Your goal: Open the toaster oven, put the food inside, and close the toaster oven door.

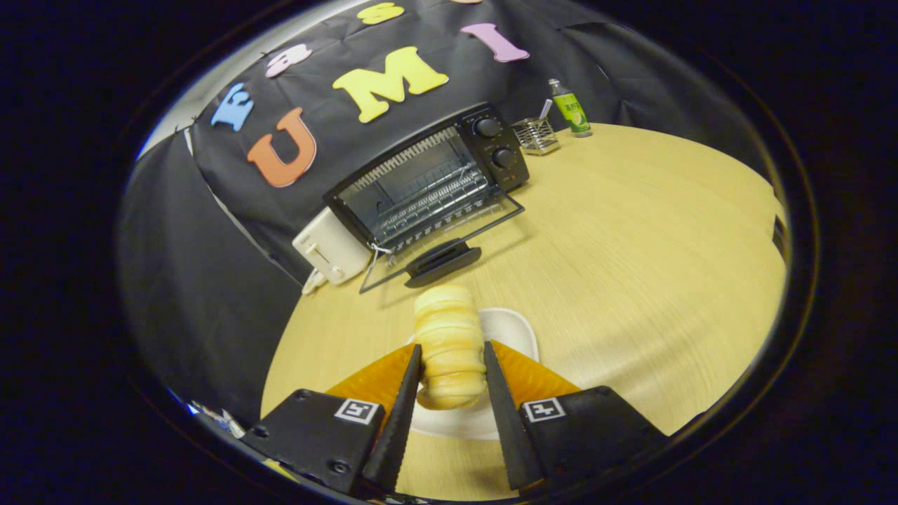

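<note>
Pinching the bread roll [450, 347] at its near end, the fingers [452, 382] press on both of its sides, and the roll hangs just above a white plate [515, 330] on the table [631, 266]. Its long axis runs straight ahead along the fingers, the free far end pointing toward the toaster oven [428, 182] well beyond. The oven door [449, 242] is already folded down flat toward the fingers, handle [442, 261] nearest, wire rack showing inside. Risks, as I judge them: the grip sits only on the near part of a soft, ribbed roll, so the long unsupported end could sag, pivot or slip out during the carry; too hard a squeeze could crush it. On approach the leading end could catch the door's handle or the rack's front edge if it travels low. A white toaster [330, 247] stands just beside the oven; a bottle [572, 109] and a wire caddy [534, 135] stand farther back.
</note>
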`<state>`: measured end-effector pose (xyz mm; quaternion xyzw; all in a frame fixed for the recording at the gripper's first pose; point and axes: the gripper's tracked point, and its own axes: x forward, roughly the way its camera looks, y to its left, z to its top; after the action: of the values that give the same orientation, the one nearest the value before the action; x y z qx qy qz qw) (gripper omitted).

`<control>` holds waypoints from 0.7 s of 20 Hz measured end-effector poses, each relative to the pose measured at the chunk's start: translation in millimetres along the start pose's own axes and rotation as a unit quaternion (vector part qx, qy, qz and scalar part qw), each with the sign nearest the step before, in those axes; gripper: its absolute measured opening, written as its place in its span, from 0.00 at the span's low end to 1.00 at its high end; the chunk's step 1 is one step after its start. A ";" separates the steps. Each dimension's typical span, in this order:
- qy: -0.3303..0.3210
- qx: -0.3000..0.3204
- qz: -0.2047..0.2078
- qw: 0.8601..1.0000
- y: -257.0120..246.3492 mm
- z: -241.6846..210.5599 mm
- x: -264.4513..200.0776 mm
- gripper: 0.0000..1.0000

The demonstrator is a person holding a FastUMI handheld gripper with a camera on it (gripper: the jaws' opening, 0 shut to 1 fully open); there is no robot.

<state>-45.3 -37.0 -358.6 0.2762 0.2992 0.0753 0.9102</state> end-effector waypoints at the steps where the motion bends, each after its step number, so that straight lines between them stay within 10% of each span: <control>1: -0.016 0.019 0.025 0.999 9.0 6.1 0.5 0.61; 6: -0.082 0.161 0.168 0.969 40.9 52.6 9.7 0.60; 9: -0.075 0.252 0.181 0.948 32.0 74.1 39.6 0.60; 14: -0.089 0.167 0.174 0.966 42.5 101.6 85.7 0.60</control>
<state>84.9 -22.1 -310.6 0.4774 0.1728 0.1565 0.8472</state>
